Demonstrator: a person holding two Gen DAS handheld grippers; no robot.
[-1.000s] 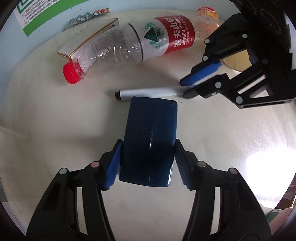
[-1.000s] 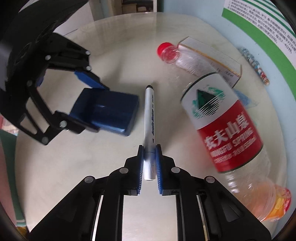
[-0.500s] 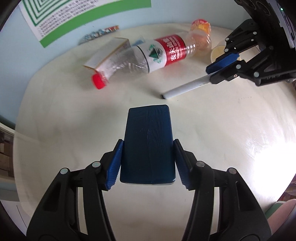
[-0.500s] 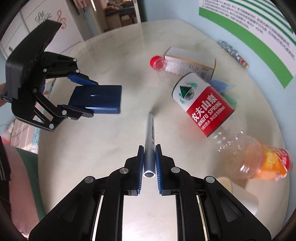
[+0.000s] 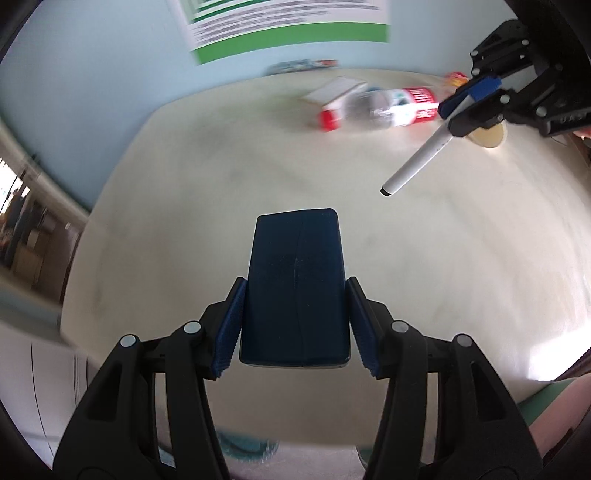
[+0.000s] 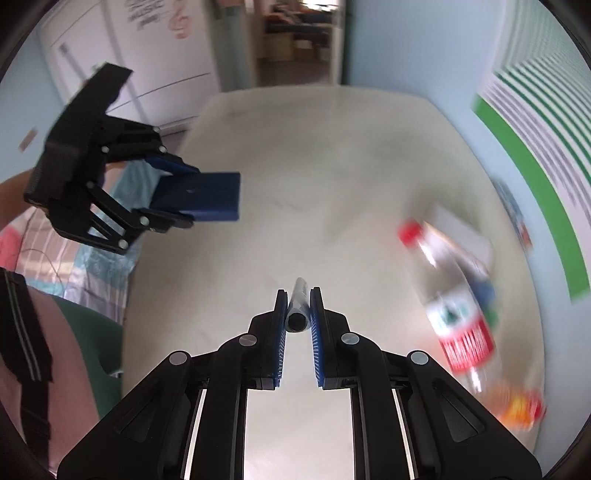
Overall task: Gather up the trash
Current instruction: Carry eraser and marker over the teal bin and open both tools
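My left gripper (image 5: 295, 295) is shut on a dark blue flat box (image 5: 295, 273), held in the air above the cream round table (image 5: 184, 221). In the right wrist view the same left gripper (image 6: 177, 195) and blue box (image 6: 207, 201) hang over the table's left edge. My right gripper (image 6: 298, 306) is shut on a white marker pen (image 6: 298, 310), lifted off the table; in the left wrist view this right gripper (image 5: 458, 105) shows at upper right with the marker (image 5: 417, 162) slanting down-left.
A crushed clear bottle with a red label (image 5: 395, 109) (image 6: 454, 306), a small white carton (image 5: 336, 92), an orange-tinted bottle (image 6: 521, 406) and a round lid (image 5: 487, 134) lie at the table's far side by a wall poster (image 5: 288, 29). A person's leg (image 6: 55, 369) is at left.
Both grippers have risen and pulled back from the table with their loads; the marker has left the tabletop. The bottles and carton now look smaller and farther away.
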